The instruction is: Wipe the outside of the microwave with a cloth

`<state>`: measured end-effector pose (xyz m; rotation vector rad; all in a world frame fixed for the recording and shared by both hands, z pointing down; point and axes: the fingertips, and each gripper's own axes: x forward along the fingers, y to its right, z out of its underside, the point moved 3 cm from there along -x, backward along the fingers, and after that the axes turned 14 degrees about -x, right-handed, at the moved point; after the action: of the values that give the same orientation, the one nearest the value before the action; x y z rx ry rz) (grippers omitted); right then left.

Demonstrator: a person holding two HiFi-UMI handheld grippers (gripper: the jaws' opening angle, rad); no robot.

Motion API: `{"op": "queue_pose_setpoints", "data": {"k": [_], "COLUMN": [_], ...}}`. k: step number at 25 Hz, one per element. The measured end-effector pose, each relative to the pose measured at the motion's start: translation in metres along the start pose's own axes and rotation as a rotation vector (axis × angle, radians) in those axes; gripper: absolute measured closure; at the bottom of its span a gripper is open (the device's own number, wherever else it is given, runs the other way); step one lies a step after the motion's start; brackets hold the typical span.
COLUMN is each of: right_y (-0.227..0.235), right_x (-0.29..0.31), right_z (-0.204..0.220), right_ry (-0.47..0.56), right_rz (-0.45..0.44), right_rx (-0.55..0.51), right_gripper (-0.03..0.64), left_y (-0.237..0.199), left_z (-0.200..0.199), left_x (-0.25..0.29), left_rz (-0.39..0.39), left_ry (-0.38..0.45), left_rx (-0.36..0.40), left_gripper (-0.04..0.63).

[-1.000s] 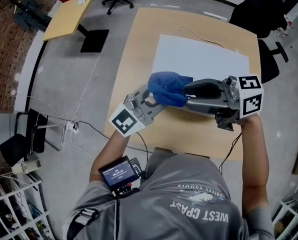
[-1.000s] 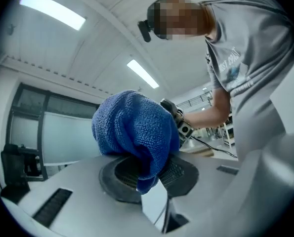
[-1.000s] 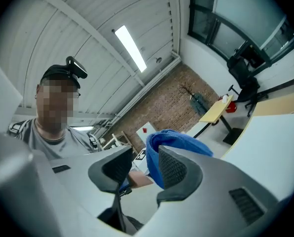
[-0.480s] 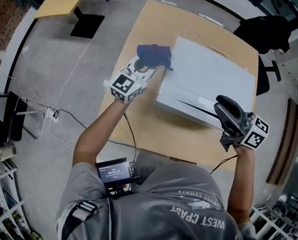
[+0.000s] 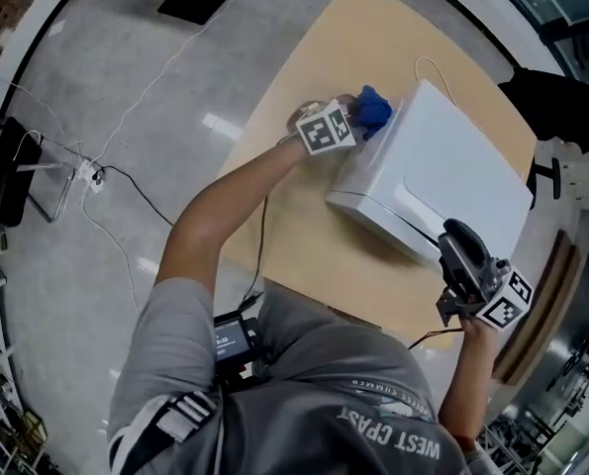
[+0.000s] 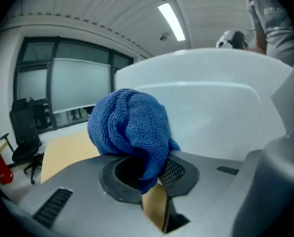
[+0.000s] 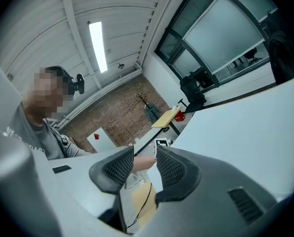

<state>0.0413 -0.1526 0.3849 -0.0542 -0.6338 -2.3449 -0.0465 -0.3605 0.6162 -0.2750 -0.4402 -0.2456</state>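
The white microwave stood on the far right part of a light wooden table. A blue cloth, bunched up, was at its left side wall, close to the back corner; whether it already pressed on the wall I could not tell. The left gripper had its jaws closed on the lower part of this cloth, which swelled out above them. The right gripper was at the near right corner of the microwave, with its jaws wide apart and nothing between them; they had just been closing a little. A thin white cable lay on the table behind the microwave.
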Motion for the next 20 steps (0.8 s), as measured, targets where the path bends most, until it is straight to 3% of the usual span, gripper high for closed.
{"op": "queue_pose_setpoints", "data": {"k": [9,14,20], "right_y": [0.011,0.018,0.014], "right_x": [0.007,0.004,0.022], "right_z": [-0.011,-0.026,0.0], "right_ry": [0.034,0.042,0.062], "right_rz": [-0.006,-0.035,-0.052], "right_rx": [0.029,0.016,0.036], "right_gripper": [0.468,0.472,0.476], "left_y": [0.075,0.133,0.134], "left_z": [0.059,0.077,0.082], "left_x": [-0.034,-0.067,-0.073], "left_rz": [0.124,0.174,0.166], "left_ry": [-0.143,-0.187,-0.182], "left_rx": [0.171,0.202,0.224], "left_gripper": [0.528,0.528,0.528]}}
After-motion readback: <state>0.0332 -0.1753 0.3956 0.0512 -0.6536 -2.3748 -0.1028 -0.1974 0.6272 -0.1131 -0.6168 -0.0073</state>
